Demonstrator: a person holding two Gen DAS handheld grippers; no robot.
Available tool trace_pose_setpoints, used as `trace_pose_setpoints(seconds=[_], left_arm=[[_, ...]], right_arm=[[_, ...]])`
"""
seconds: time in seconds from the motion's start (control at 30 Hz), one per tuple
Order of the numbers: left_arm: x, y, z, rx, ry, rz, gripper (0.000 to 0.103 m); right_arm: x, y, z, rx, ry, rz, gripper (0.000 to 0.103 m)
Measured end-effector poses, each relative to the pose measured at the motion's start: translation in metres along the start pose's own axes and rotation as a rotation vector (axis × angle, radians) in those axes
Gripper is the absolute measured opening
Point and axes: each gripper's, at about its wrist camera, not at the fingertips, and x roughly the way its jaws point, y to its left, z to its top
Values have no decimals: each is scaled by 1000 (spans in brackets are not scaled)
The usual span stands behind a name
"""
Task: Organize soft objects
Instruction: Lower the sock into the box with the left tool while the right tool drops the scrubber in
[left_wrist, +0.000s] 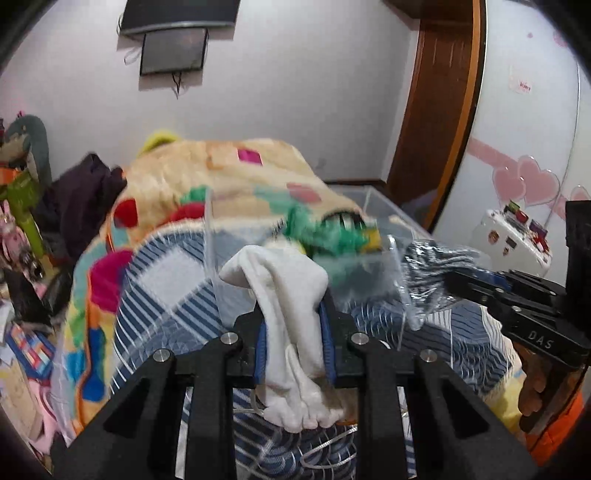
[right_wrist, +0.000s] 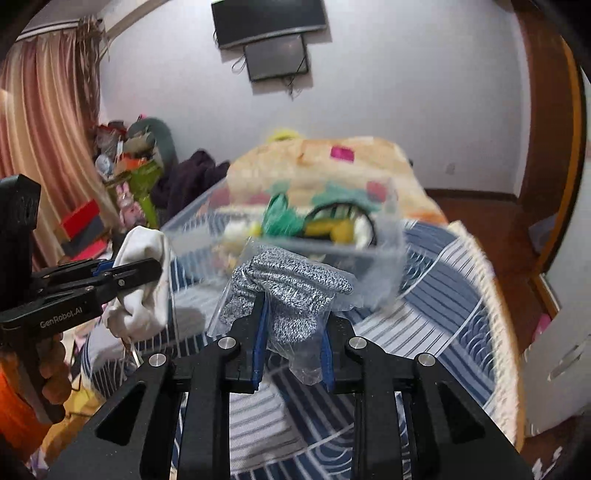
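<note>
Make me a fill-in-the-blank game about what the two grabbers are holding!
1. The left gripper holds a ____ sock.
2. The right gripper holds a speckled grey item wrapped in a clear plastic ____.
3. Ahead of both, the clear bin sits on the ____.

Missing words: white; bag; bed

Clear bin (right_wrist: 384, 254) on the bed (right_wrist: 436, 295), soft items (right_wrist: 284, 218) inside it, folded blanket (right_wrist: 332, 166) behind, bagged glove (right_wrist: 295, 291) before the bin, sock (right_wrist: 144, 280) to its left, monitor (right_wrist: 277, 57) on the wall behind.
</note>
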Motion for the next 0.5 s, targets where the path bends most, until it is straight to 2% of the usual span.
trace_pose_setpoints(seconds=[0.27,0.5], left_arm=[[-1,-3,50,13,-130,44,24],[27,1,71,2,-147,97,24]], right_arm=[[-5,-1,31,8,-105,-44,22],[7,0,55,6,-154,-66,22]])
